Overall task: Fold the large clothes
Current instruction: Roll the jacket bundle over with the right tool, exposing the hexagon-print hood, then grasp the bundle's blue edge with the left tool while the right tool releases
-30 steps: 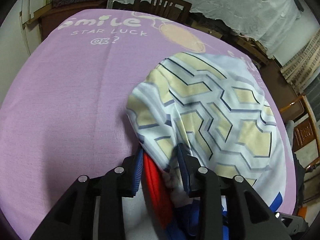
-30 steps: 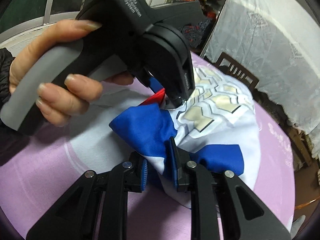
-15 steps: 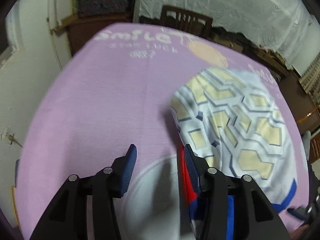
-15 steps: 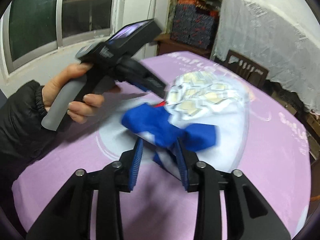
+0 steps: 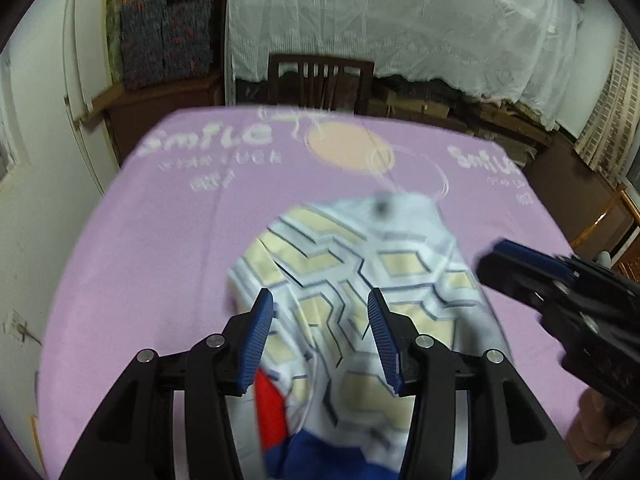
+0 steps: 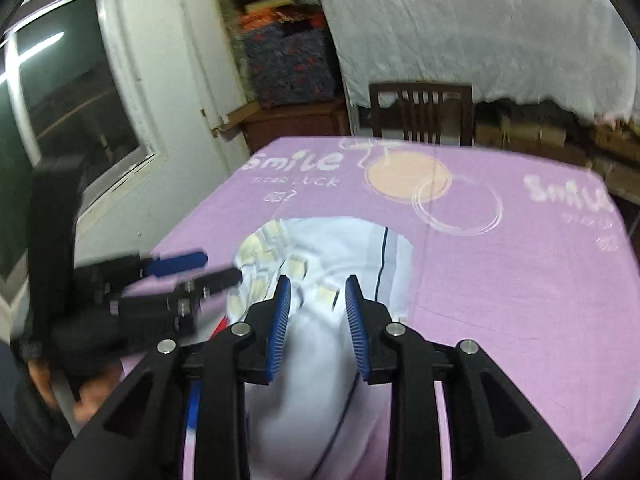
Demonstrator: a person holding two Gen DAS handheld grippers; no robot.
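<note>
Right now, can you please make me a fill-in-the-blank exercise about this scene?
1. The folded garment lies on a ____ tablecloth.
2. The fingers of the left gripper stand ____.
3. The right gripper grips ____.
4. Behind the table stands a wooden ____.

Missing words: purple; open; nothing; chair

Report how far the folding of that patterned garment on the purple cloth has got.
Done, by the look of it: the patterned garment lies gathered in a compact bundle on the purple tablecloth, not spread flat. In hand: nothing, since the left claw and right claw are both open above it. Left: the bundle looks rumpled, with red and blue parts sticking out at the near edge, so it probably needs tidying or another fold.
</note>
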